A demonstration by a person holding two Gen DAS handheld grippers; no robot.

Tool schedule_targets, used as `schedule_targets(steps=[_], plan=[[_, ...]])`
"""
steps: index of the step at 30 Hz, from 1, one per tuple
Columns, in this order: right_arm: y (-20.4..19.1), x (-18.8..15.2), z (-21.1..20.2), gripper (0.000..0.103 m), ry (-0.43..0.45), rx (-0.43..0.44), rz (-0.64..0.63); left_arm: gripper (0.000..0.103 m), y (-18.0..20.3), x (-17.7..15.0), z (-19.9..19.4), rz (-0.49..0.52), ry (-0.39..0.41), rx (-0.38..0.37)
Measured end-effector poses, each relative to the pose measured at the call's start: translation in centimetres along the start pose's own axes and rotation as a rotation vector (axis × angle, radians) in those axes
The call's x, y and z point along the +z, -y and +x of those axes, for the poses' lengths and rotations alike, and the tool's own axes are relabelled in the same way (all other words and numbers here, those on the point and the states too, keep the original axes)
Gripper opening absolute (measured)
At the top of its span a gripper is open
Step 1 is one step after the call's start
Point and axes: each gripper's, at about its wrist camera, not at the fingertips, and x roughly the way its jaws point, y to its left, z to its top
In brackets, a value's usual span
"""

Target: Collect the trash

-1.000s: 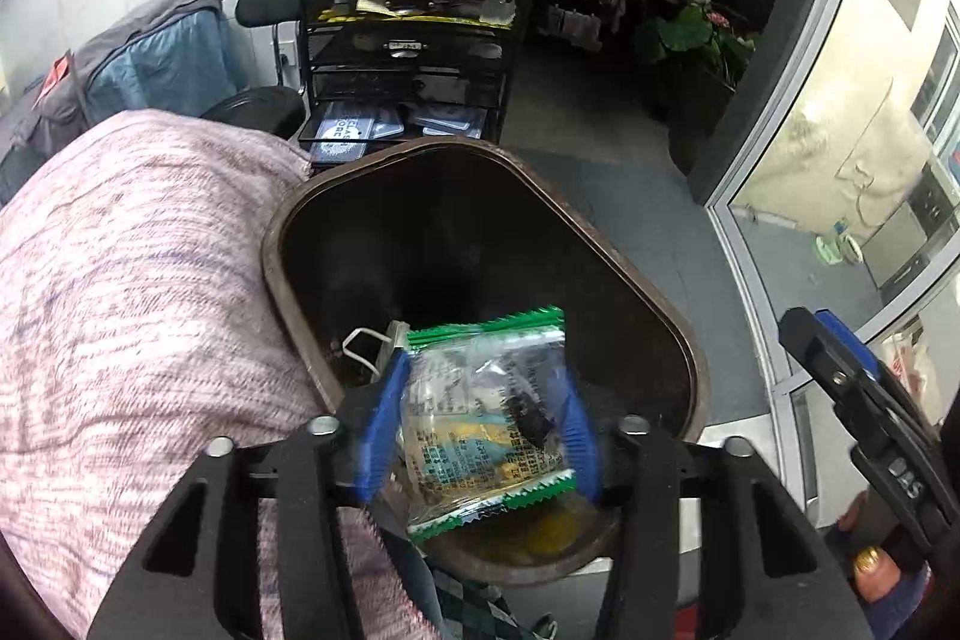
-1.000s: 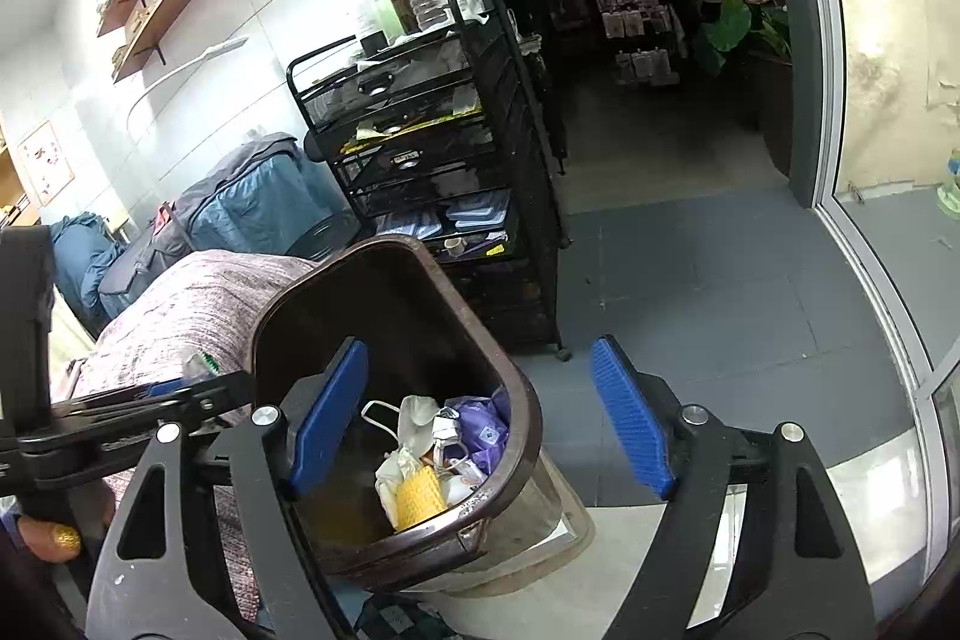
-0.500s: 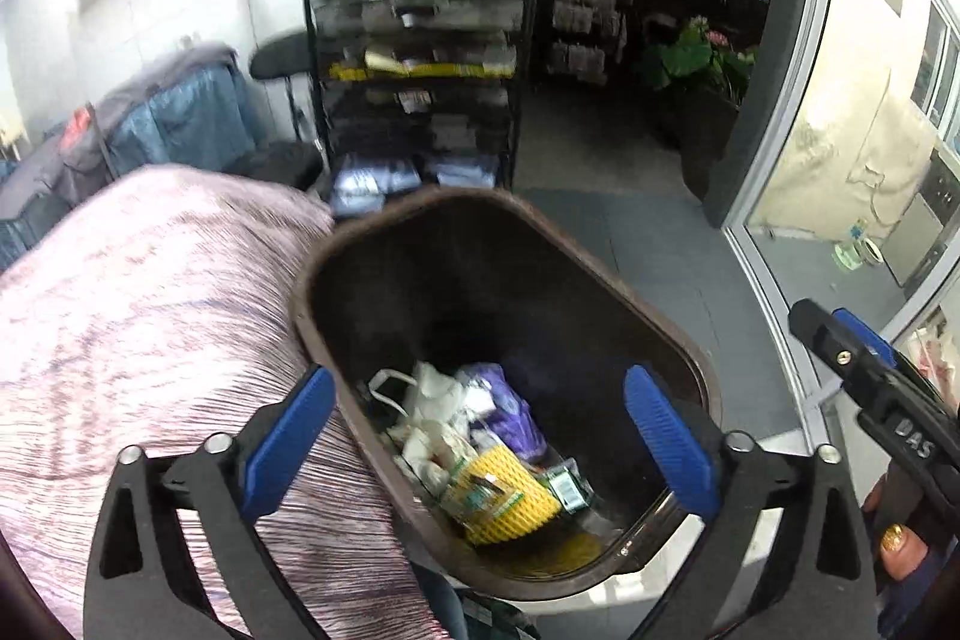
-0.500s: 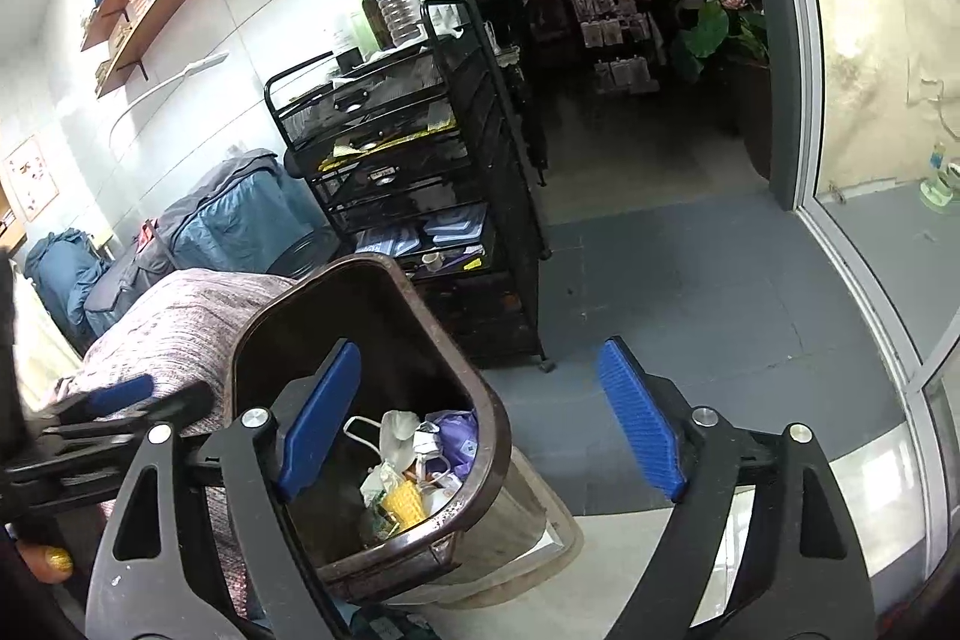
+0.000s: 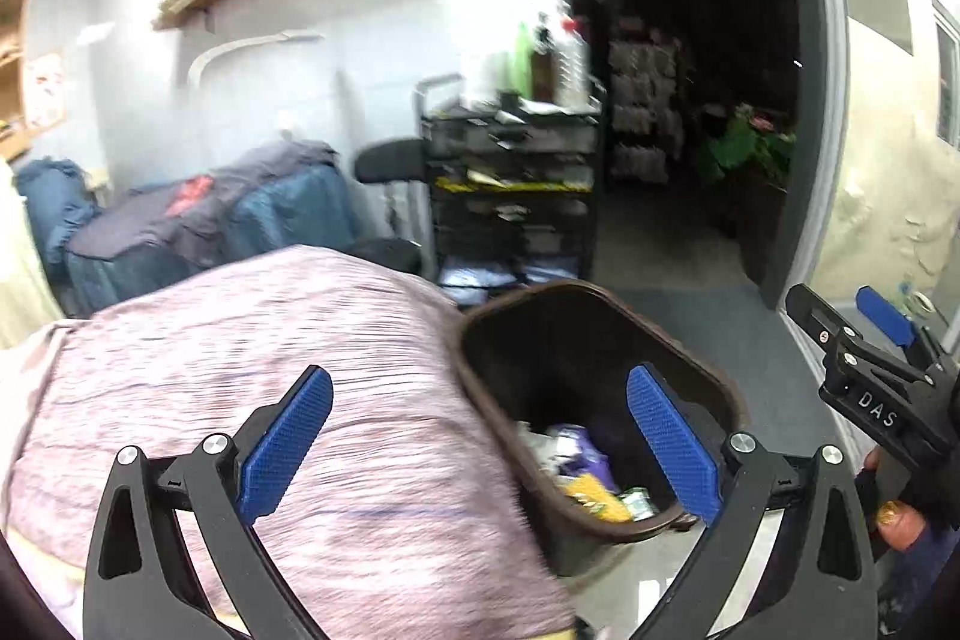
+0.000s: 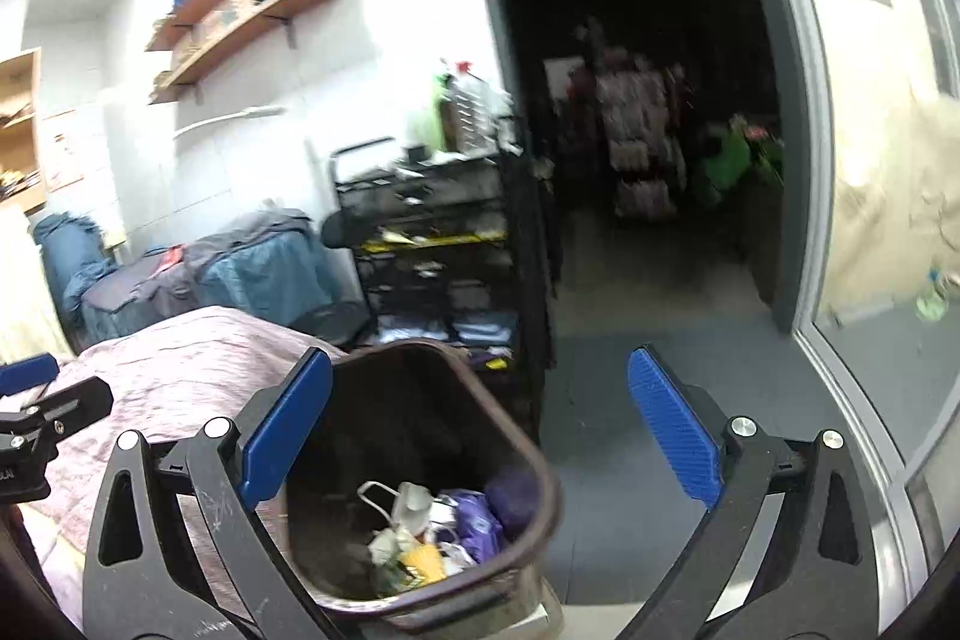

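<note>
Left gripper and right gripper: jaws have just been opening, now spread wide, nothing between them. Trash lies in the brown bin beside the pink bed cover. No loose trash visible; collection looks near done.

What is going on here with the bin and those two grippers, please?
A person is collecting trash with two hand-held grippers. Both the left hand-held gripper and the right hand-held gripper are open and empty, their jaws having just opened. The dark brown plastic bin beside the pink striped cloth holds wrappers, including a yellow mesh piece.
</note>
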Motion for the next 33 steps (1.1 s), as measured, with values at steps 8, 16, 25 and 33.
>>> schedule_targets(steps=[8,16,25,33], plan=[[-6.1,-1.0,-4.1,0.097,0.056,0.126,-0.117,0.097,-4.2,-3.2,-4.9,-0.082,0.060,0.185],[-10.5,-3.0,-7.2,0.097,0.029,0.254,-0.136,0.097,-7.0,-6.3,-9.7,-0.156,0.116,0.427],[-13.9,-4.6,-10.6,0.097,0.041,0.363,-0.213,0.097,-8.5,-7.9,-12.6,-0.215,0.121,0.451],[-14.6,-5.0,-12.0,0.097,0.062,0.403,-0.241,0.097,-9.1,-8.2,-13.6,-0.246,0.138,0.442]])
